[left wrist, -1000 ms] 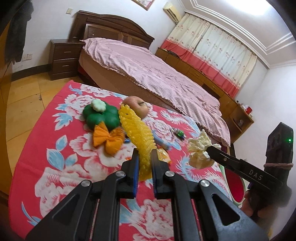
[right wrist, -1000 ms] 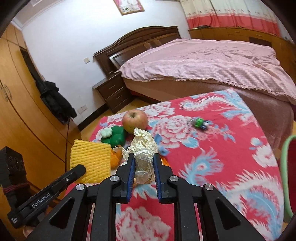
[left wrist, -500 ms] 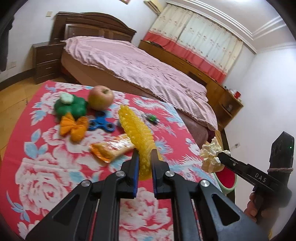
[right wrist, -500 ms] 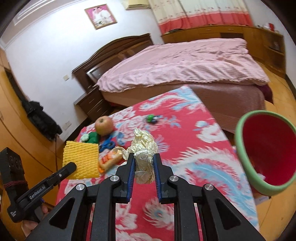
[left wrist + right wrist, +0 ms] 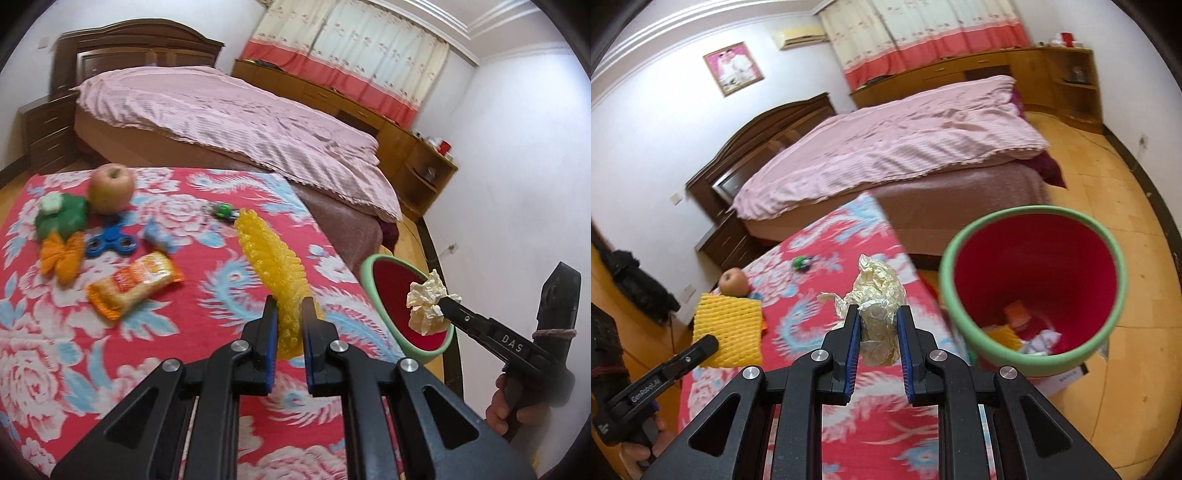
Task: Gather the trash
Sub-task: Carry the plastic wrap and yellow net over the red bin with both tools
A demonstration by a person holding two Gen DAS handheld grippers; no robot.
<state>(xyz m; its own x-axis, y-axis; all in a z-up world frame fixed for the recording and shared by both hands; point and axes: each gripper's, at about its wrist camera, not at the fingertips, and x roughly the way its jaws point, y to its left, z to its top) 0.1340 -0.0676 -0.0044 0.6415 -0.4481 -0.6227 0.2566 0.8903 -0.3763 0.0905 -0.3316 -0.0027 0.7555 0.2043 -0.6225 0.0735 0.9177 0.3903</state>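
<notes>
Two jaws clamped: left gripper (image 5: 287, 314) on foam net (image 5: 271, 258), right gripper (image 5: 877, 325) on paper wad (image 5: 877, 295).

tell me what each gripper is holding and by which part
The left gripper pinches the yellow foam net by its near end. The right gripper clamps the crumpled paper wad around its lower half.

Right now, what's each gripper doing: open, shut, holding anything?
Left gripper: shut on the yellow foam net.
Right gripper: shut on the crumpled paper wad, near the red bin.
</notes>
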